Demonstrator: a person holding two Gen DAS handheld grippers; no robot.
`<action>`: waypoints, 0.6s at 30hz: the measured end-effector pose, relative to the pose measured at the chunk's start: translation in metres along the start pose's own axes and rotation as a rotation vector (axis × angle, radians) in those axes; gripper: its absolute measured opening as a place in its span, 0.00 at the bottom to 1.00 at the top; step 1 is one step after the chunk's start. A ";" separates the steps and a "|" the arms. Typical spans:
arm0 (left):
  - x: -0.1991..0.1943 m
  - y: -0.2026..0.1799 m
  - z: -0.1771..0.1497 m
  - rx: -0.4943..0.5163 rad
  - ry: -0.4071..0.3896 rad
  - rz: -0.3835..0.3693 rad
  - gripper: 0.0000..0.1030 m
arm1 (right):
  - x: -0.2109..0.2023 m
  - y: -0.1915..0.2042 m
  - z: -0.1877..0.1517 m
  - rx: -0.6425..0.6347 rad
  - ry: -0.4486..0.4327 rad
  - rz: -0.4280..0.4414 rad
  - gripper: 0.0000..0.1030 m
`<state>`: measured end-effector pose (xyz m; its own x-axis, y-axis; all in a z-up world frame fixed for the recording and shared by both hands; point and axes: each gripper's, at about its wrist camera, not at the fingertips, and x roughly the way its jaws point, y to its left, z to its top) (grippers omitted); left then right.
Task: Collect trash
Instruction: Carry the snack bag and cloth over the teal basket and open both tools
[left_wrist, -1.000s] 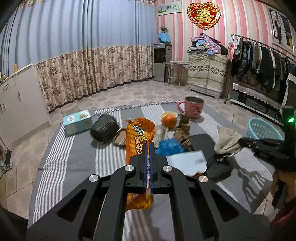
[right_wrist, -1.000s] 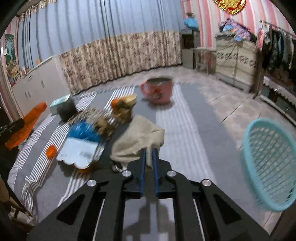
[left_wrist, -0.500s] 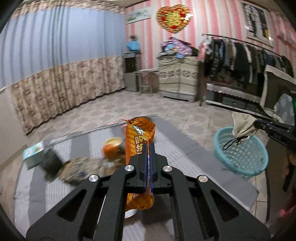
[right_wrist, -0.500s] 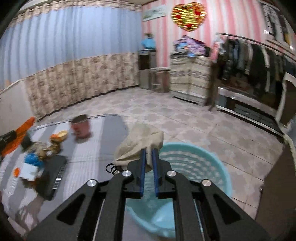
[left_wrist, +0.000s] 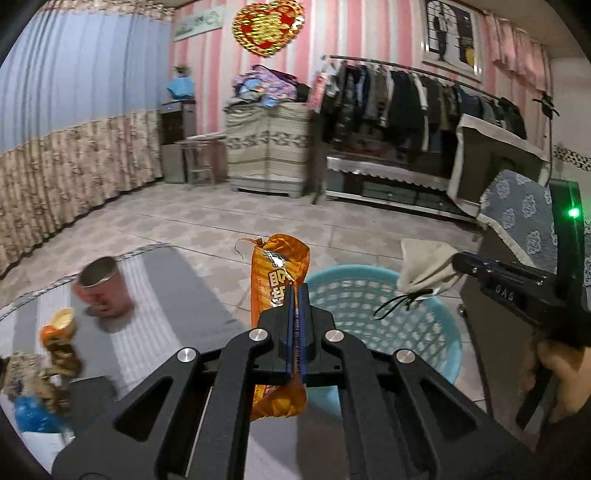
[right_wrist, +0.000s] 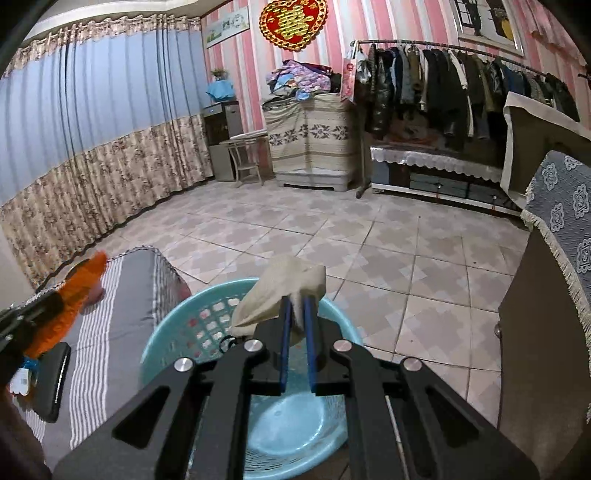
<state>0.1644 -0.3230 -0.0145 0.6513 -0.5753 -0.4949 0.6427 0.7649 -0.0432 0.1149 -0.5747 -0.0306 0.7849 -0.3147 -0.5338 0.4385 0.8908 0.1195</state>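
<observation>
While coats crowd a long clothes rack (right_wrist: 454, 85) against the pink-striped wall, a person clearing litter from a striped grey mat (right_wrist: 122, 306) carries two finds toward a turquoise plastic basket (right_wrist: 184, 328) standing on the tiled floor (right_wrist: 332, 236) just beside the mat's end. Over that basket hangs the right gripper (right_wrist: 297, 312), its blue jaws nearly together and pinching a crumpled beige cloth pouch (right_wrist: 280, 291) whose black cord (left_wrist: 400, 301) dangles above the basket's mesh. Beside it the left gripper (left_wrist: 296, 299) comes in with jaws pressed tight on an orange snack wrapper (left_wrist: 277, 273), which stands upright in the pinch, near the basket's rim but seemingly not yet over its middle. Behind on the mat lie a pink mug (left_wrist: 101, 288), a blurred heap of peel and scraps (left_wrist: 55, 339), something blue (left_wrist: 31, 417) and a dark flat case (right_wrist: 55, 380). Judging by this, the delivery step is in hand: both pieces are lifted and at the bin, neither dropped. Next, it seems, the right jaws should part so the pouch falls clear, cord and all, while the left travels further over the opening before letting the wrapper go; a light wrapper may cling to the pads or drift outside.
</observation>
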 end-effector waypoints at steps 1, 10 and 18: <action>0.006 -0.005 0.000 0.003 0.005 -0.009 0.01 | 0.000 -0.001 -0.002 0.008 0.004 0.004 0.08; 0.067 -0.031 0.002 -0.012 0.088 -0.092 0.18 | 0.016 -0.021 -0.009 0.078 0.034 0.009 0.08; 0.059 -0.003 0.006 -0.064 0.058 -0.009 0.74 | 0.031 -0.006 -0.010 0.048 0.062 0.022 0.08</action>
<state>0.2037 -0.3614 -0.0381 0.6198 -0.5660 -0.5436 0.6201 0.7778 -0.1028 0.1321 -0.5864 -0.0560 0.7668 -0.2728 -0.5811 0.4426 0.8803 0.1709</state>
